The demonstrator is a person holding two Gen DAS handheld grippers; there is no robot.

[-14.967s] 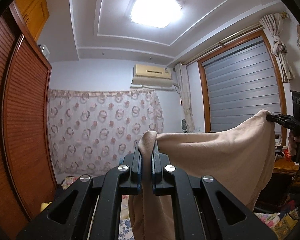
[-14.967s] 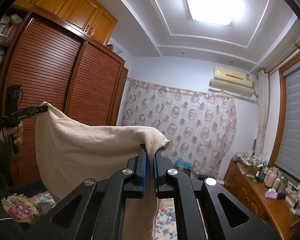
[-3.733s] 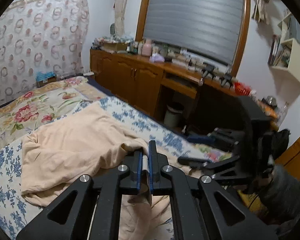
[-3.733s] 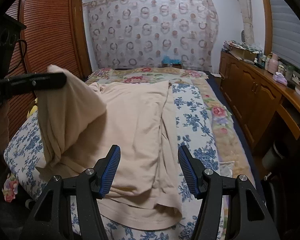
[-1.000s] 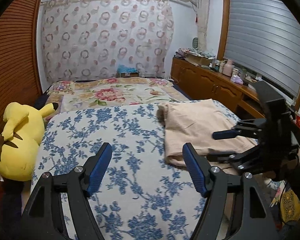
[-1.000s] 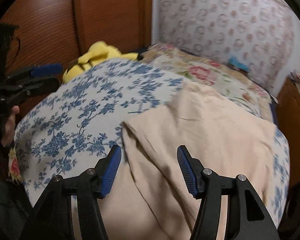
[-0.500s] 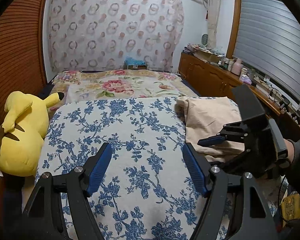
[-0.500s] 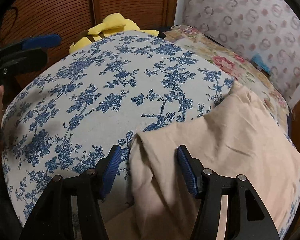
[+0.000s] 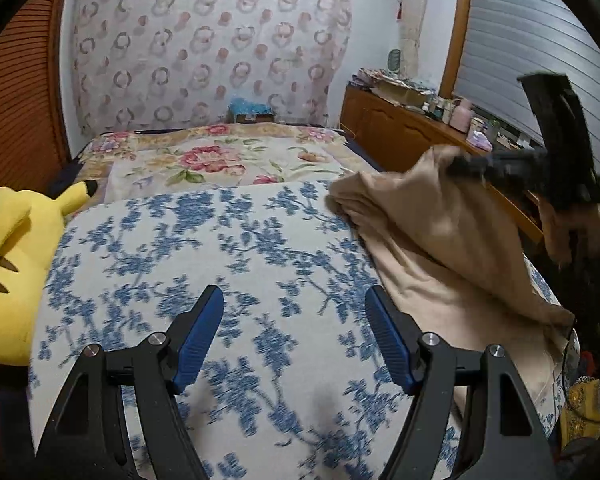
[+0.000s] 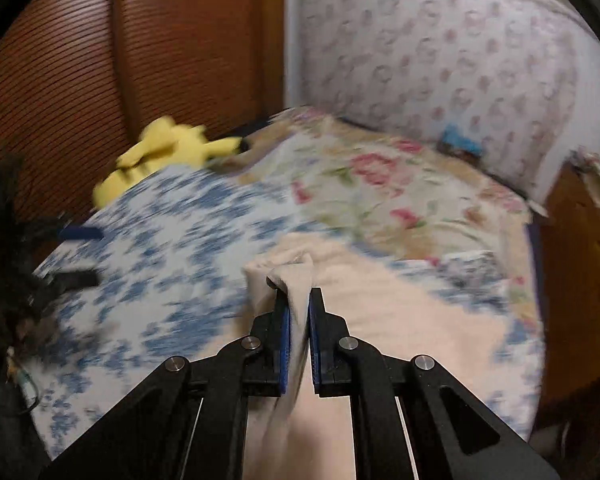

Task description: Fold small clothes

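1. Since a second ago the right gripper [image 10: 299, 312] has gone from spread above the cloth [image 10: 400, 320] to pinching a bunched corner; its jaws are closing with fabric between the pads, and that corner is now lifted off the bed [image 9: 228, 256].
2. The cloth lies on the bed's right side, its raised edge hanging from the right gripper [image 9: 460, 168].
3. The left gripper [image 9: 296, 336] stands released over the blue-flowered sheet, touching nothing.
4. A yellow plush [image 9: 8, 264] lies at the bed's left edge.
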